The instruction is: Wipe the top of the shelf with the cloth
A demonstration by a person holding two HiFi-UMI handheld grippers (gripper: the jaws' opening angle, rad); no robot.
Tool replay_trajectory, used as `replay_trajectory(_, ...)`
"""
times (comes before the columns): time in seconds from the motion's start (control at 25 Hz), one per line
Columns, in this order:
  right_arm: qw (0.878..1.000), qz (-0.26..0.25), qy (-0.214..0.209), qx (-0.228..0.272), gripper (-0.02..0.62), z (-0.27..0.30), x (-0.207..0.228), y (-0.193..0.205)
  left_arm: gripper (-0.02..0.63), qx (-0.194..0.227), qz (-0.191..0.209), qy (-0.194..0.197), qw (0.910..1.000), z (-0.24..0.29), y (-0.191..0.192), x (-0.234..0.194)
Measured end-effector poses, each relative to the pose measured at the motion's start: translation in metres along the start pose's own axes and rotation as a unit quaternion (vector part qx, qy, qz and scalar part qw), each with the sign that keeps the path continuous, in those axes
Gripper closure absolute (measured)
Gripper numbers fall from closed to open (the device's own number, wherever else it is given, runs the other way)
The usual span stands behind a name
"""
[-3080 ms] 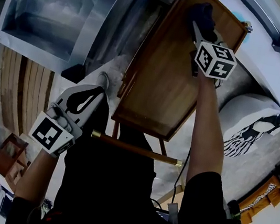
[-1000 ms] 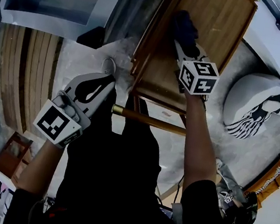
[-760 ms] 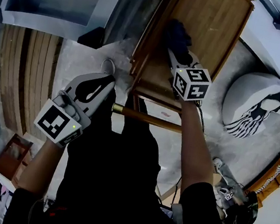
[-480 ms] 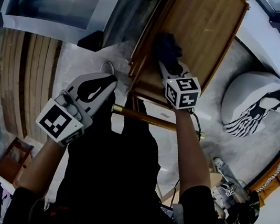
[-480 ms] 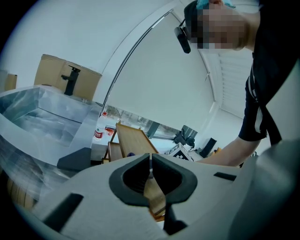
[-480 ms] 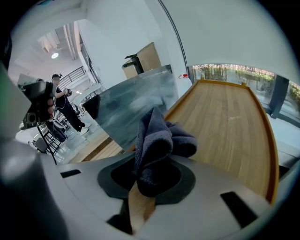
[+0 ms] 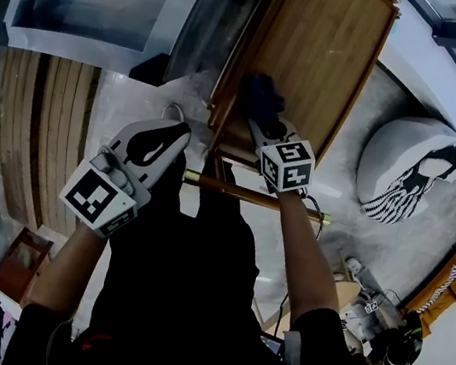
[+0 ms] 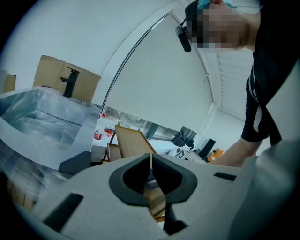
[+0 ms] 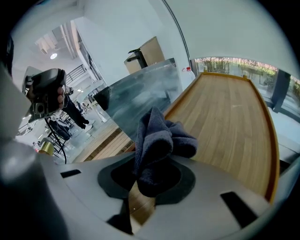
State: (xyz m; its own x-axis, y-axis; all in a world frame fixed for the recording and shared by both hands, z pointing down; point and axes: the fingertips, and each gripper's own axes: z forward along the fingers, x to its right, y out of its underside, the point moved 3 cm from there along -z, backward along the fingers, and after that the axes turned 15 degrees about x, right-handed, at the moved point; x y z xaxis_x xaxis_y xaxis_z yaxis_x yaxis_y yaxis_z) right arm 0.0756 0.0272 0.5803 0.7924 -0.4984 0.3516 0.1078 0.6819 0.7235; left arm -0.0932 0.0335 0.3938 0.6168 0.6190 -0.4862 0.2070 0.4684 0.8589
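Beneath our right claw [image 7: 263,128], clamped on the cloth [image 9: 158,140], lies the shelf top [image 7: 327,55]; mid-wipe, we'd sweep ahead next.

Head camera looks steeply down — all share shelf [image 7: 327,55].

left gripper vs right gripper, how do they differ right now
The left gripper is shut with nothing in it; the right gripper is shut on the dark blue cloth. The left gripper is held off to the side, clear of the shelf; the right gripper holds the cloth on the shelf's wooden top, near its close end. Both carry a cube with square markers.
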Motion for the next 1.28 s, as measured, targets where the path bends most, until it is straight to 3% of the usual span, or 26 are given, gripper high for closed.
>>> replay_trajectory(0.2, 1.000, -0.006, -0.001, -0.002, 0.511, -0.004, -0.002, -0.001, 0.574, 0.024, 0.006, 0.009, 0.9996, 0.001, -0.009, 0.000)
replay_trajectory(0.44, 1.000, -0.002, -0.022, -0.017, 0.512, -0.010, -0.006, -0.002, 0.574, 0.025, 0.013, 0.008, 0.9996, -0.002, -0.013, 0.000)
replay_trajectory(0.64, 1.000, -0.004, -0.006, -0.002, 0.512, -0.018, 0.004, -0.012, 0.574, 0.035, 0.009, 0.016, 0.9992, 0.008, -0.025, 0.005)
replay_trajectory(0.76, 1.000, -0.005, 0.015, 0.027, 0.512, -0.026, 0.022, -0.031, 0.574, 0.026, 0.011, 0.016, 0.9995, 0.015, -0.027, 0.008)
replay_trajectory(0.92, 0.997, -0.009, 0.045, 0.060, 0.512, -0.037, 0.061, -0.066, 0.574, 0.054, 0.018, 0.020, 0.9982, 0.033, -0.040, 0.010)
replay_trajectory(1.08, 0.994, -0.022, 0.071, 0.082, 0.512, -0.043, 0.107, -0.100, 0.574, 0.005, 0.019, 0.007, 0.9998, 0.046, -0.036, 0.008)
replay_trajectory(1.28, 0.990, -0.041, 0.091, 0.096, 0.512, -0.036, 0.161, -0.137, 0.574, 0.016, 0.037, 0.003, 0.9992, 0.067, -0.038, 0.000)
